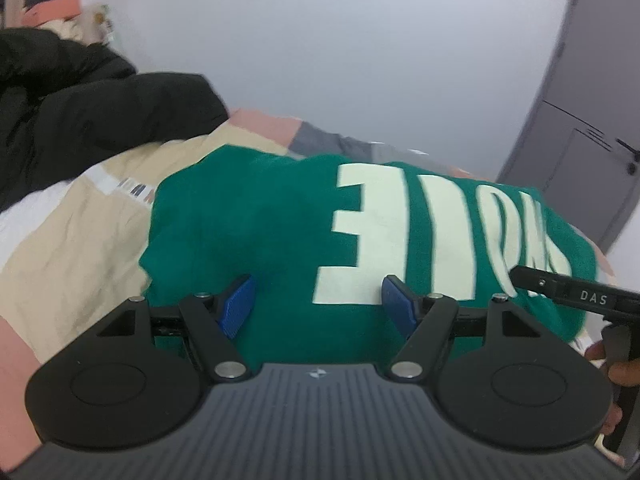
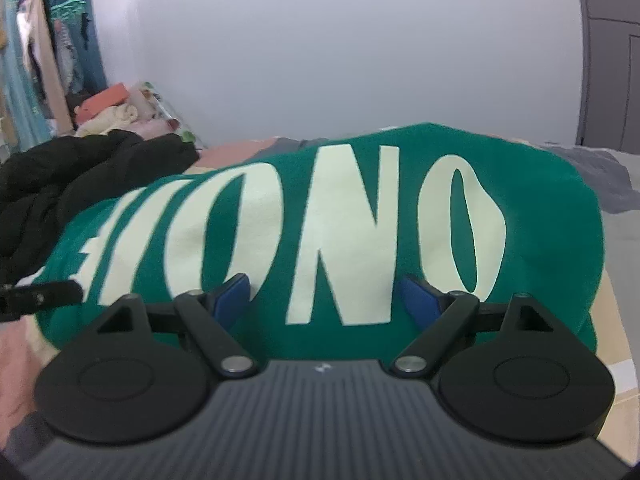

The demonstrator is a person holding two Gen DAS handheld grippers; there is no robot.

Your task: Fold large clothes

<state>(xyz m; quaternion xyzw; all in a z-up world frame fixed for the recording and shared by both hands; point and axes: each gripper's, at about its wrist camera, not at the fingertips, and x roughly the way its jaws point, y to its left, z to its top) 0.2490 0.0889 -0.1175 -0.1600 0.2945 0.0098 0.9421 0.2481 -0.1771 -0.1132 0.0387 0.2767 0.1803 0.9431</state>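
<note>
Both pairs of fingers stand wide apart with nothing between them: the left gripper (image 1: 316,304) and the right gripper (image 2: 326,300) each hover just over the near edge of the green sweatshirt (image 1: 260,220), blue pads (image 1: 238,306) clear of the cloth. The garment lies spread on the bed (image 1: 80,240), pale lettering up, already looking like a fairly compact slab, so my reading is that a further fold or a tidy-up of this edge is in hand. To do it well, bring each gripper down on the hem at matching points, left and right, pinch all layers together, and lift evenly so the print does not skew. The black jacket (image 1: 80,120) heaped beside it should stay out of the fold's path. The right gripper's arm (image 1: 576,294) shows close by, so keep the two from colliding.
</note>
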